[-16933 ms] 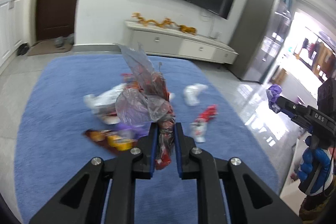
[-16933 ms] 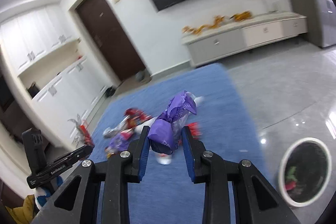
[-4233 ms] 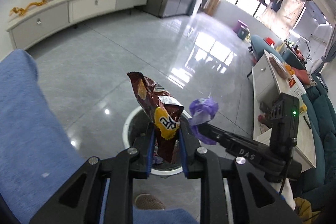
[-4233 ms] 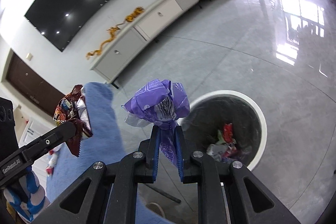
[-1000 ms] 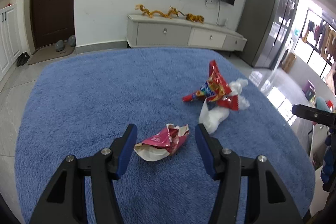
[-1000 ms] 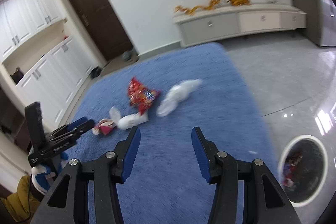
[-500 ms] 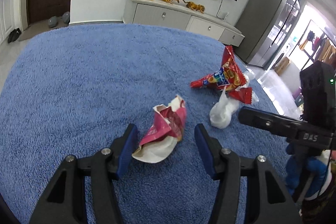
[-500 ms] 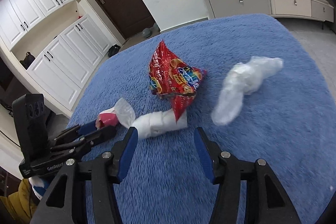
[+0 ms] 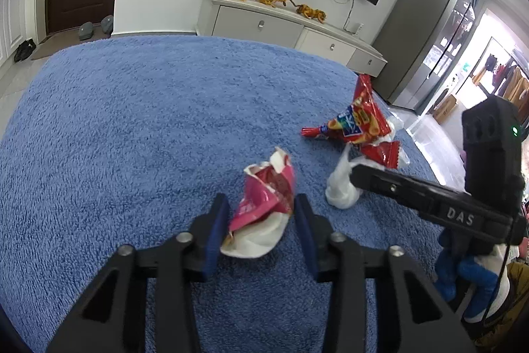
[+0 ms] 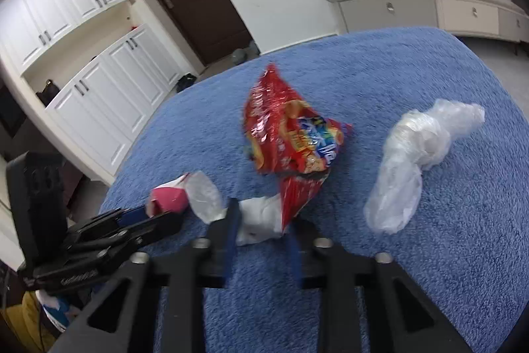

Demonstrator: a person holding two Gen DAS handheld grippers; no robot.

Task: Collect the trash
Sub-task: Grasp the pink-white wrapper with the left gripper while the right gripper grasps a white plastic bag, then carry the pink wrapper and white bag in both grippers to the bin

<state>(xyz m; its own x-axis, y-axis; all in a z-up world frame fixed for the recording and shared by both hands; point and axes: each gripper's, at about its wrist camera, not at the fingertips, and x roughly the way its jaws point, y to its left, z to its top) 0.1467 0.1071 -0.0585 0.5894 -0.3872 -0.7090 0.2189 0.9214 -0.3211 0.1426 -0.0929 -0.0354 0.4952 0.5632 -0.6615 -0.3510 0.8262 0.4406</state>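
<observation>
On the blue rug [image 9: 139, 121] a crumpled pink wrapper [image 9: 264, 204] is framed between the blue pads of the left hand-held gripper [image 9: 261, 220]; its jaws are closing, with the left pad touching the wrapper and a gap left at the right pad. The wrapper's long axis is tilted, its torn white tip pointing up and away toward the white cabinet [image 9: 264, 22]. The right hand-held gripper [image 10: 263, 234] is closing on a white crumpled wrapper [image 10: 261, 217] and the lower tail of a red snack bag [image 10: 284, 134] — whether the pads press yet cannot be told. The bag's pointed end is aimed up and away; its print is blurred and unreadable. A clear plastic bag [image 10: 416, 154] lies slantwise to the right. "DAS" is read on the right gripper's side in the left view.
</observation>
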